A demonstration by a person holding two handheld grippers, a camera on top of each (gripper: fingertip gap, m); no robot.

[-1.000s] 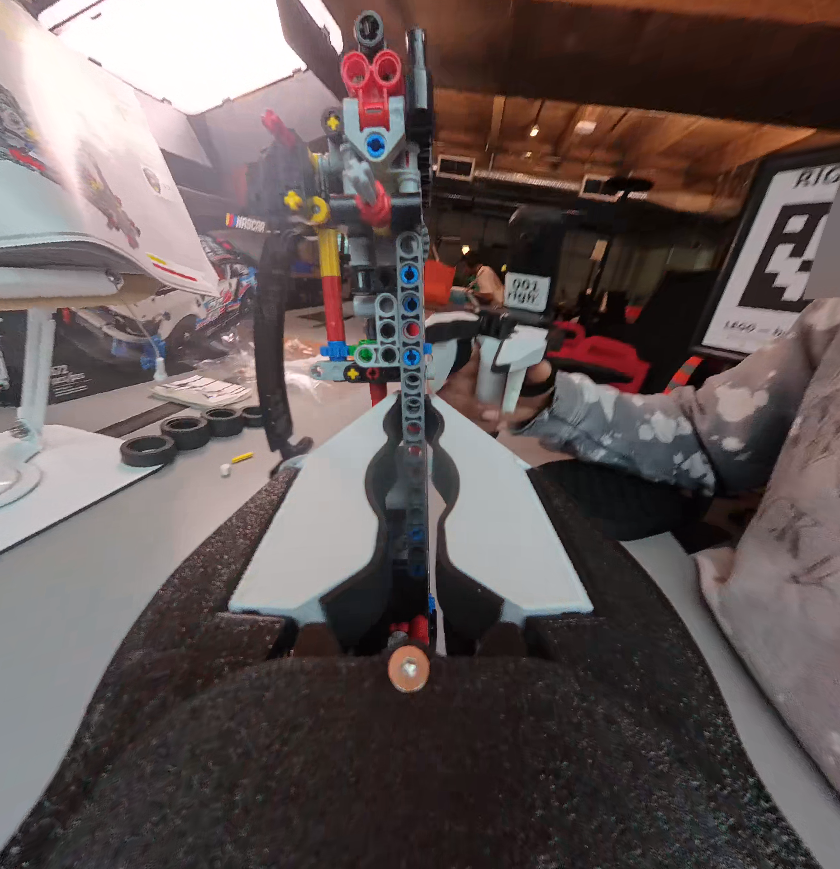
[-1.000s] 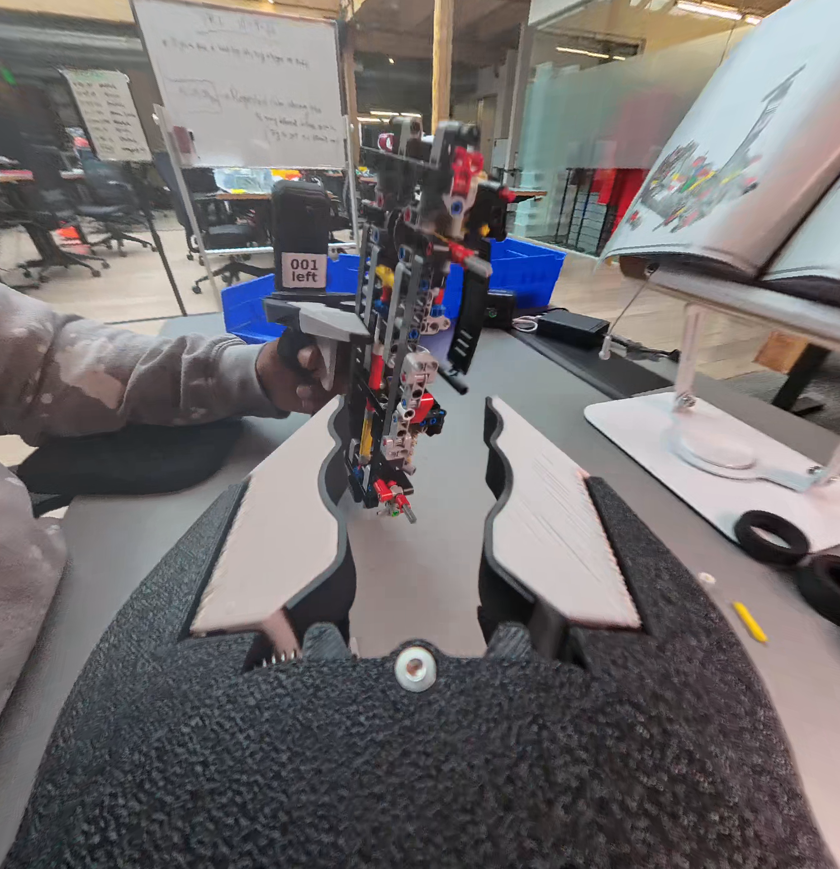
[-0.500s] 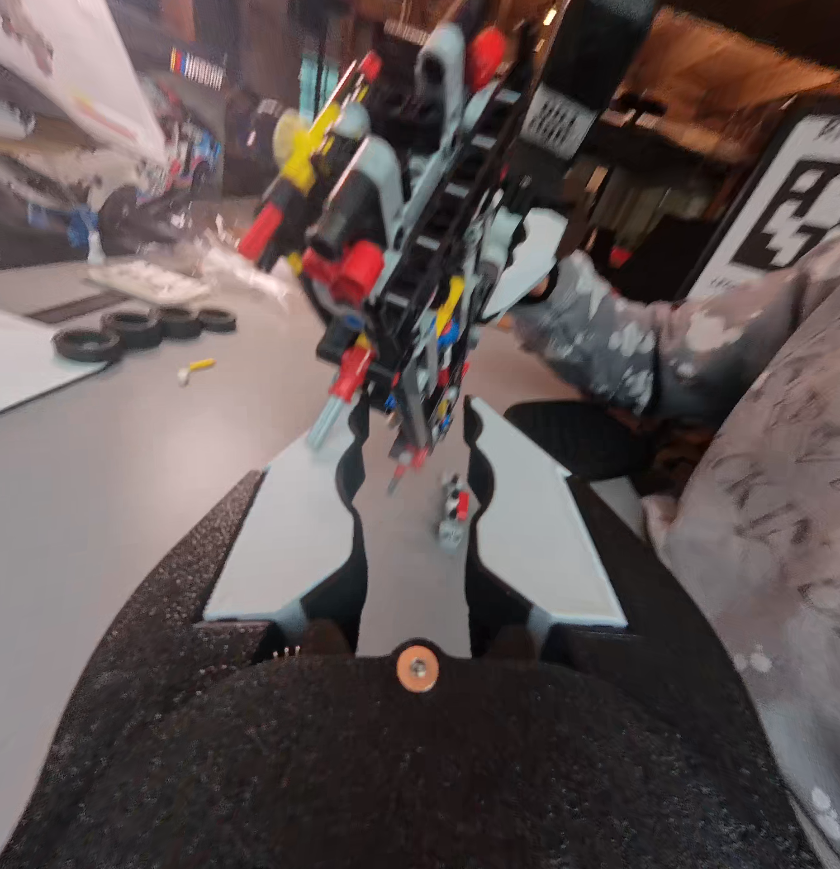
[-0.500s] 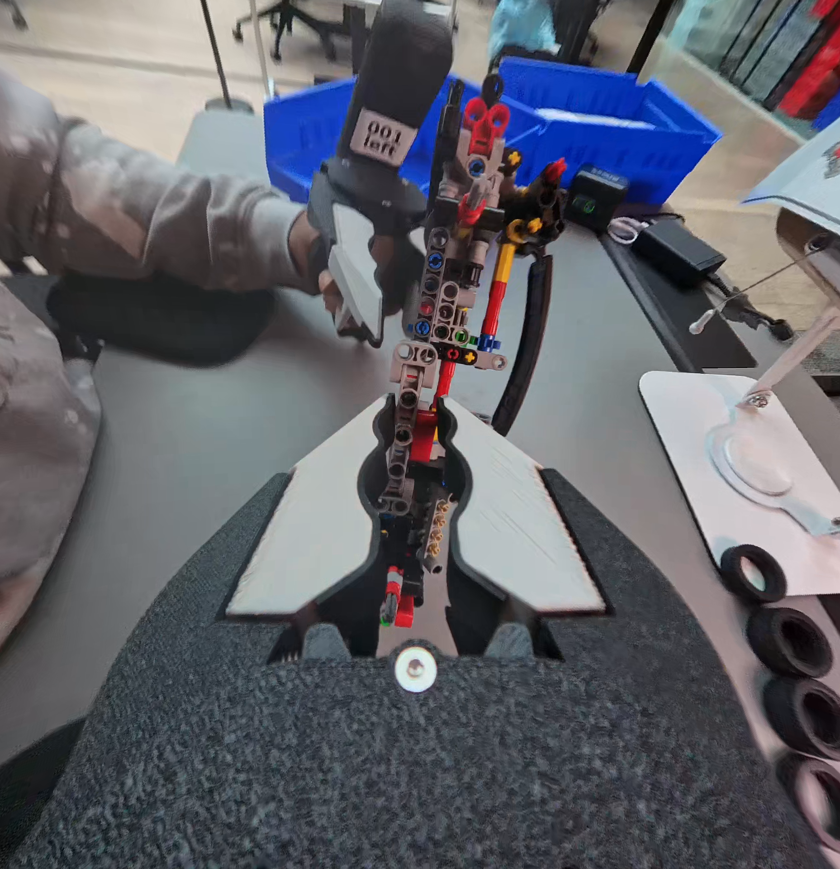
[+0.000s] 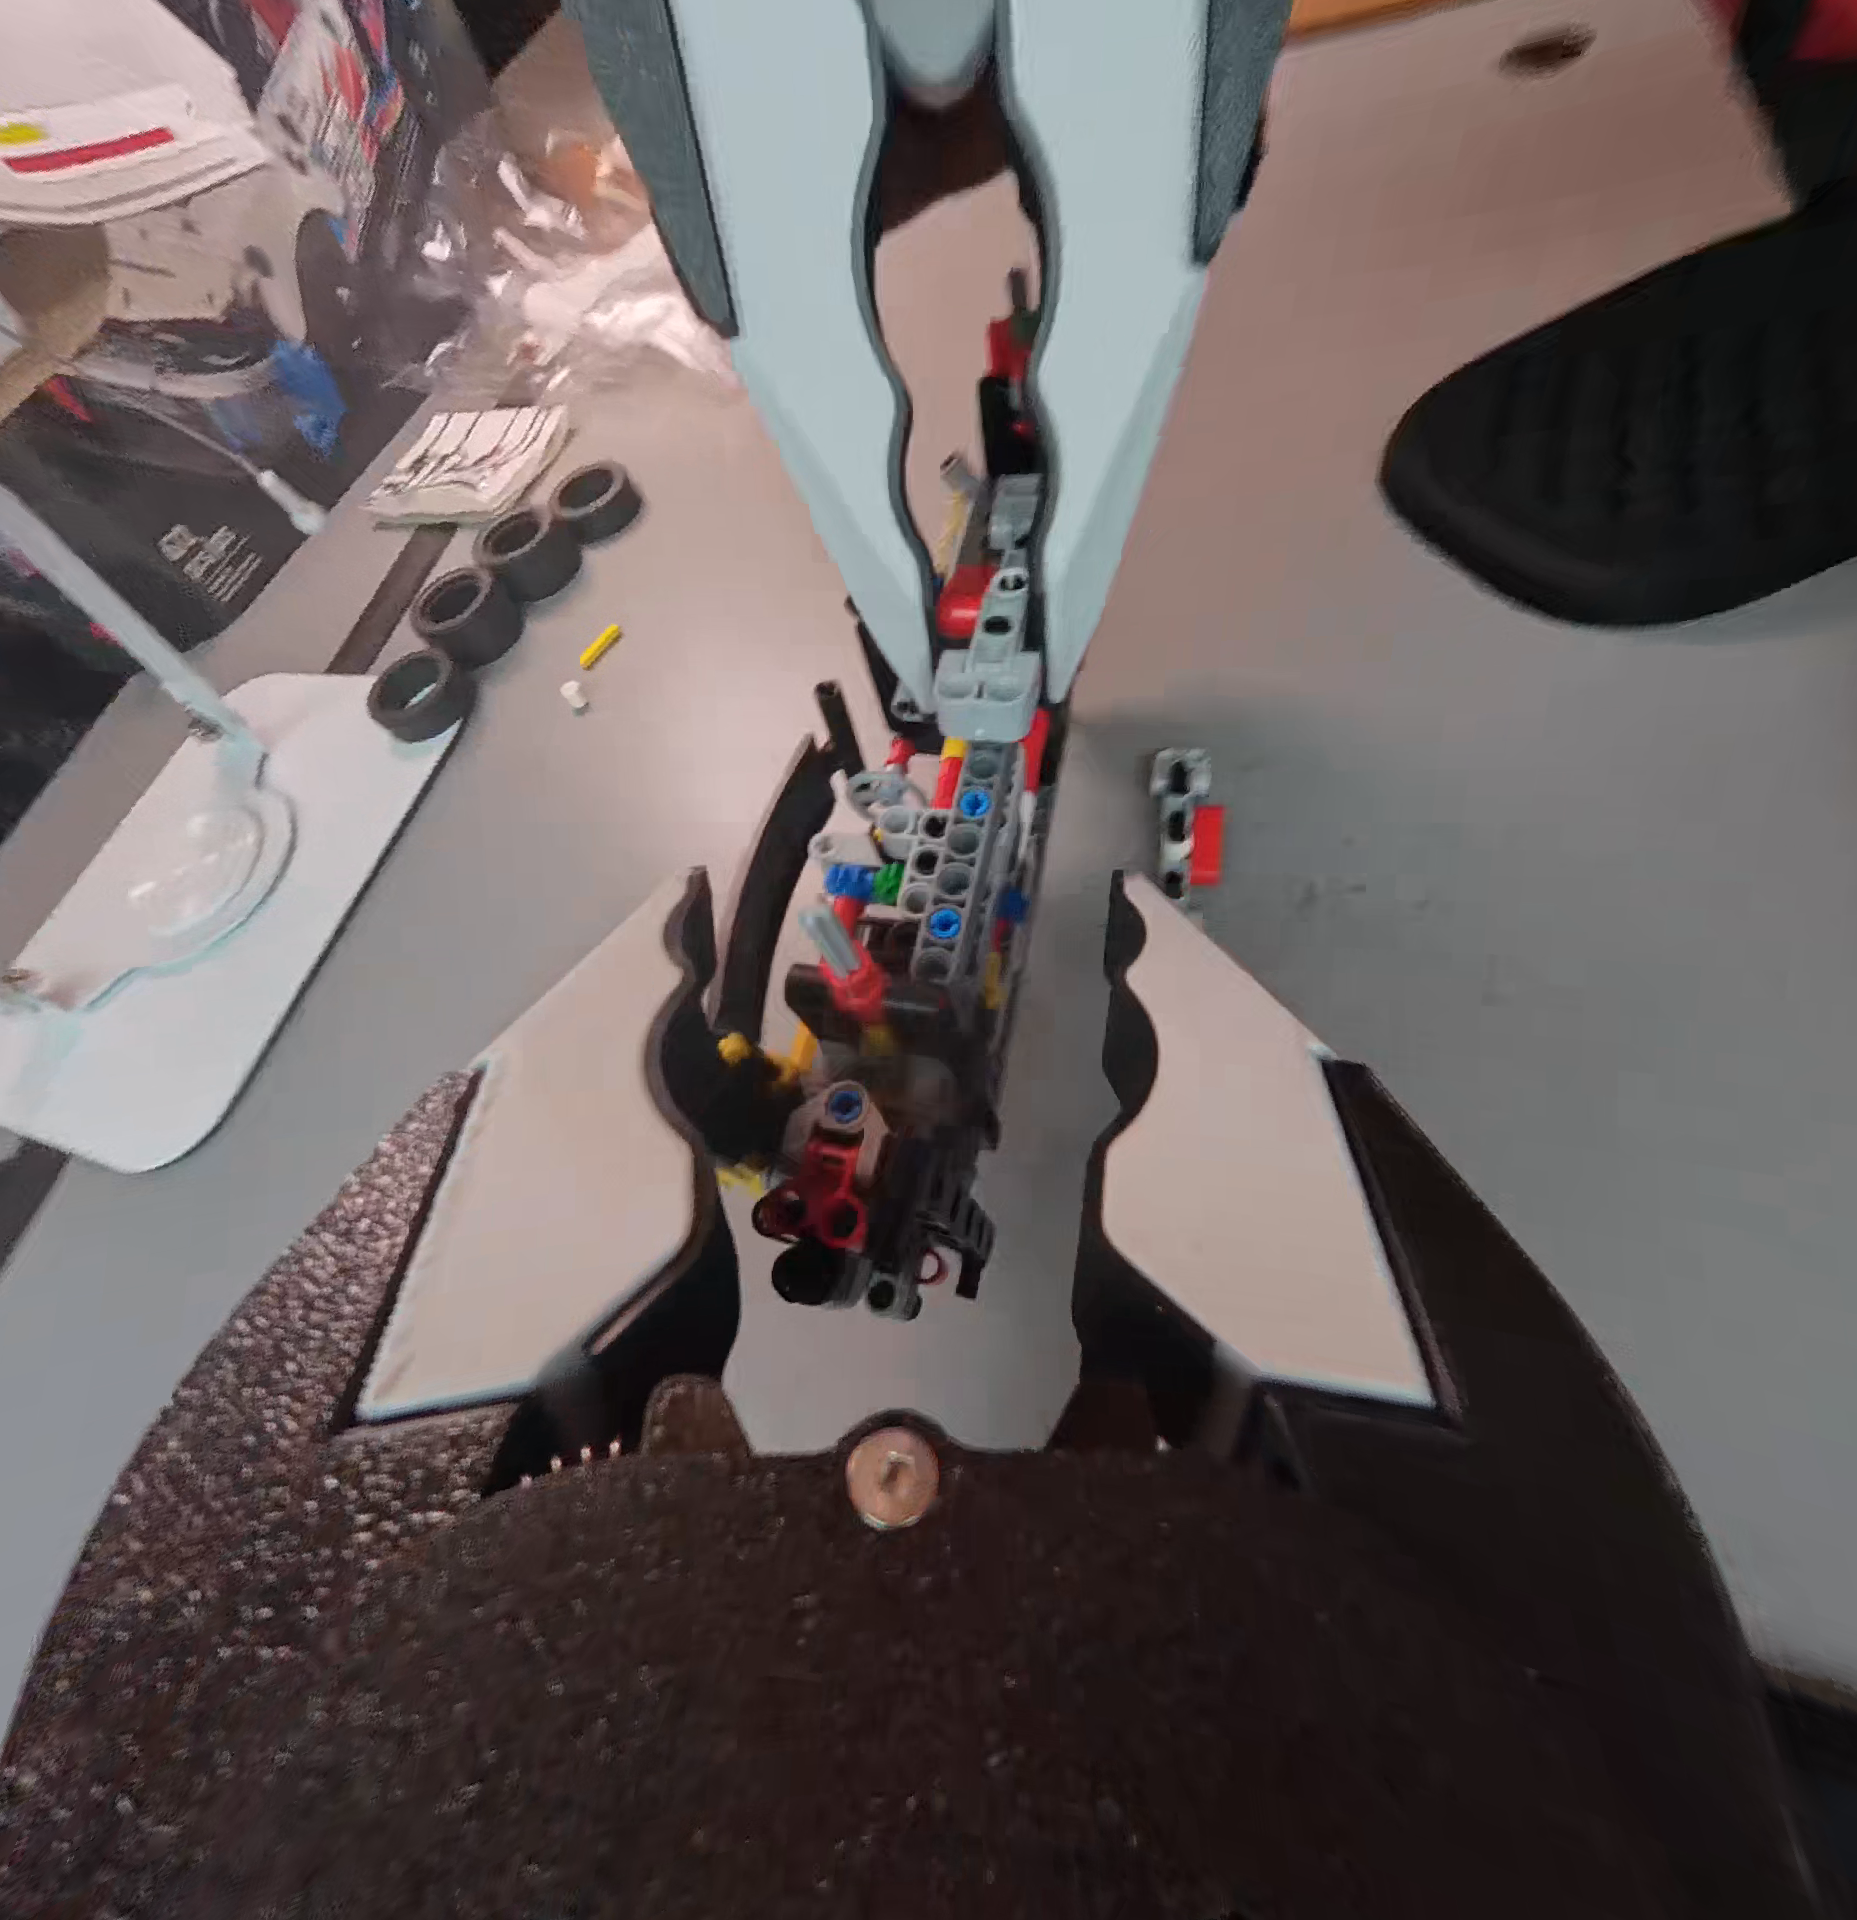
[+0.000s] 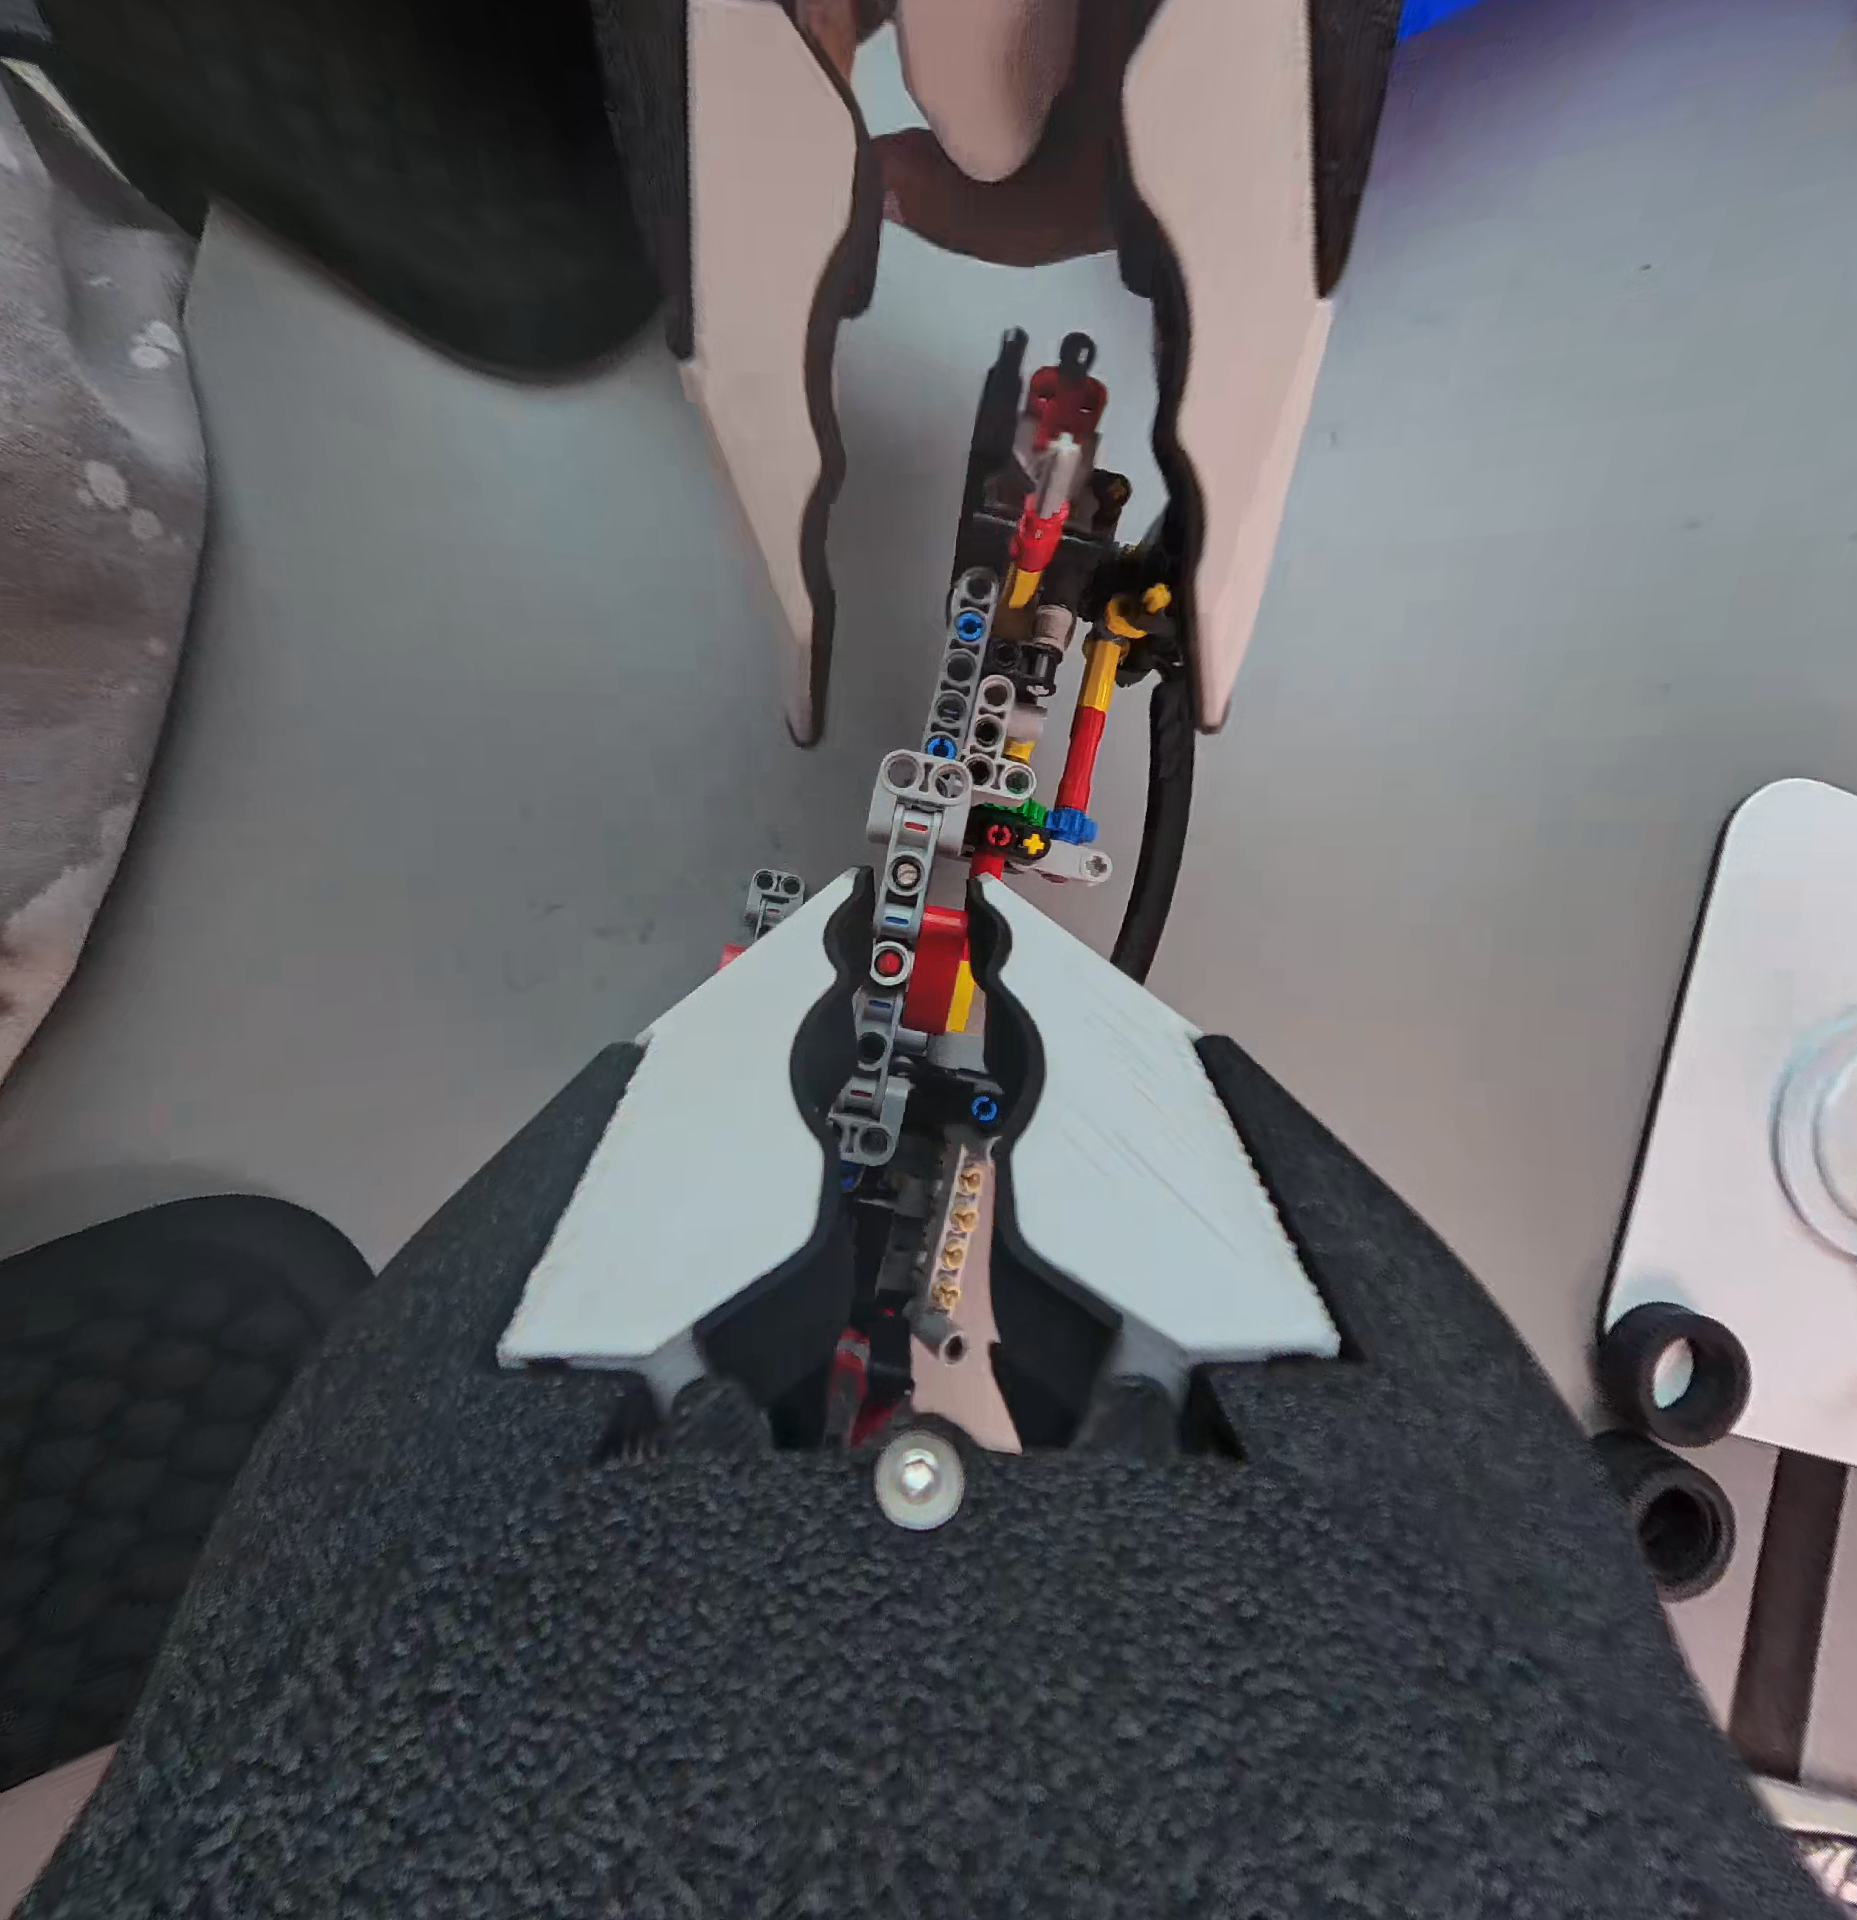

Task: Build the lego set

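Observation:
The lego assembly [image 6: 965, 707] is a long frame of grey beams with red, yellow, blue and black parts and a curved black hose. My right gripper [image 6: 919, 883] is shut on one end of it and holds it pointing forward over the grey table [image 6: 488, 623]. My left gripper [image 5: 903, 894] is open, and its fingers flank the other end of the assembly [image 5: 945, 935] without gripping it. The right gripper [image 5: 991, 686] comes in from the top of the left wrist view. The left gripper [image 6: 1007, 722] shows at the top of the right wrist view.
A small loose grey and red piece [image 5: 1184, 821] lies on the table beside the assembly. Several black tyres [image 5: 488, 603], a yellow pin [image 5: 599, 646] and a white pin [image 5: 574, 694] lie near a white stand base [image 5: 176, 883]. A black pad [image 5: 1651, 436] lies on the other side. Both grippers' tips are close together, under 4 cm apart.
The assembly passed from my left gripper to my right: the right shut on it, the left let go and opened wide. Both views have tipped down toward the table.

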